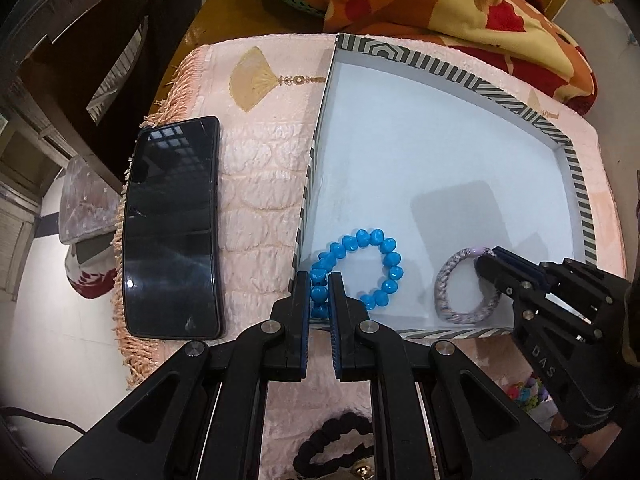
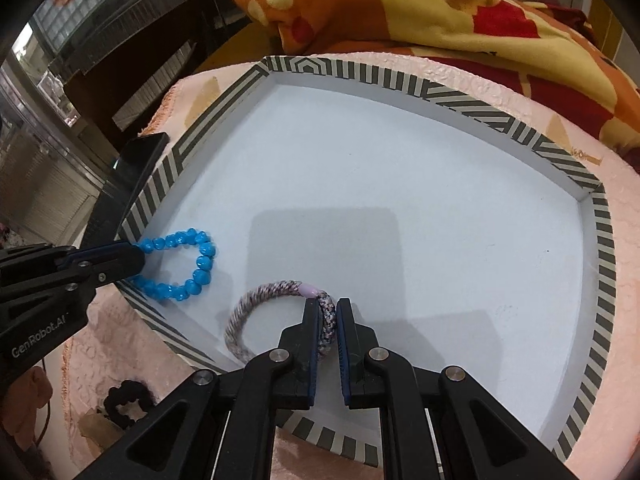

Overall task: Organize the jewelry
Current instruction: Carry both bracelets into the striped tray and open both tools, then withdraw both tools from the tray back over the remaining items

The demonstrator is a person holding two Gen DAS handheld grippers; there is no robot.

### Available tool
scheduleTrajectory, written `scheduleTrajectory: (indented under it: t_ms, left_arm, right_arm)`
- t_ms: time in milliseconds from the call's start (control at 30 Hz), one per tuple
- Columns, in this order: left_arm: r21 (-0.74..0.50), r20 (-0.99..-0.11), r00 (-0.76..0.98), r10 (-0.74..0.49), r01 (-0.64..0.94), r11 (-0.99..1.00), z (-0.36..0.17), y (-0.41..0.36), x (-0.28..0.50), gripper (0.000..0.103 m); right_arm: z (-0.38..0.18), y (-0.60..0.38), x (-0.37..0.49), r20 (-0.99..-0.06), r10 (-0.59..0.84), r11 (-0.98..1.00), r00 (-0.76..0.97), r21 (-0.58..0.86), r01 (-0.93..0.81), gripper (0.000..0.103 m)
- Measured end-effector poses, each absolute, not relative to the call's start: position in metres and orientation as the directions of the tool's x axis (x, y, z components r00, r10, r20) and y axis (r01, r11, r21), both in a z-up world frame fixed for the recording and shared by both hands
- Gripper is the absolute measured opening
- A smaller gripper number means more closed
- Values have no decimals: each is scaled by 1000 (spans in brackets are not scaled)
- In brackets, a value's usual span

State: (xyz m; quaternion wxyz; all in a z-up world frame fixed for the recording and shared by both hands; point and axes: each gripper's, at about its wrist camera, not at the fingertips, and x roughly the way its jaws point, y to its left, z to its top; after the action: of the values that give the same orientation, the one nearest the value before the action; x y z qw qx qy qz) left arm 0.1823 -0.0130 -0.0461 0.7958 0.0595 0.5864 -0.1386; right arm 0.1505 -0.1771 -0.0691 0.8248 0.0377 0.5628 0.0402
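— Start big: what carries everything?

— A worktop under a pale pink fringed cloth (image 1: 256,184). On it sits a shallow tray (image 2: 400,80) with a grey-and-white striped rim and a light blue floor. A dark phone (image 1: 172,228) lies on the cloth just left of the tray.

— And the jewelry against each claw?

— The left claw (image 1: 319,280) is clamped on the near-left side of a blue bead bracelet (image 1: 384,264), whose loop lies on the tray floor in the near-left corner. The right claw (image 2: 328,308) grips the right side of a braided grey-lilac band (image 2: 256,308), near its small lilac joint; the rest of that loop rests on the tray floor, near the front rim. The two pieces lie apart.

— Anything hard to read?

— A black scrunchie-like ring (image 1: 332,440) on the cloth in front of the tray is partly hidden by the left claw's arms. Whether the gripped beads touch the floor, I cannot tell.
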Motion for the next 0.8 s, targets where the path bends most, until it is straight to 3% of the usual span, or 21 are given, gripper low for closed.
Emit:
scheduleTrajectory:
  t_ms: [167, 233, 533, 800]
  left_arm:
    - [-45, -949, 288, -130, 284, 958, -44, -18, 181, 9]
    - [-53, -949, 285, -135, 278, 959, -43, -18, 180, 13]
    - [-51, -924, 352, -150, 276, 960, -19, -23, 165, 48]
    - [-34, -908, 397, -134, 249, 968, 1, -15, 141, 48]
  right_arm:
    - [-61, -185, 147, -916, 121, 991, 381, 134, 5, 13]
    - [-55, -189, 143, -910, 118, 990, 398, 137, 21, 39]
    - [-22, -207, 110, -874, 145, 979, 464, 195, 60, 40]
    - [0, -213, 72, -841, 171, 965, 514, 247, 83, 42]
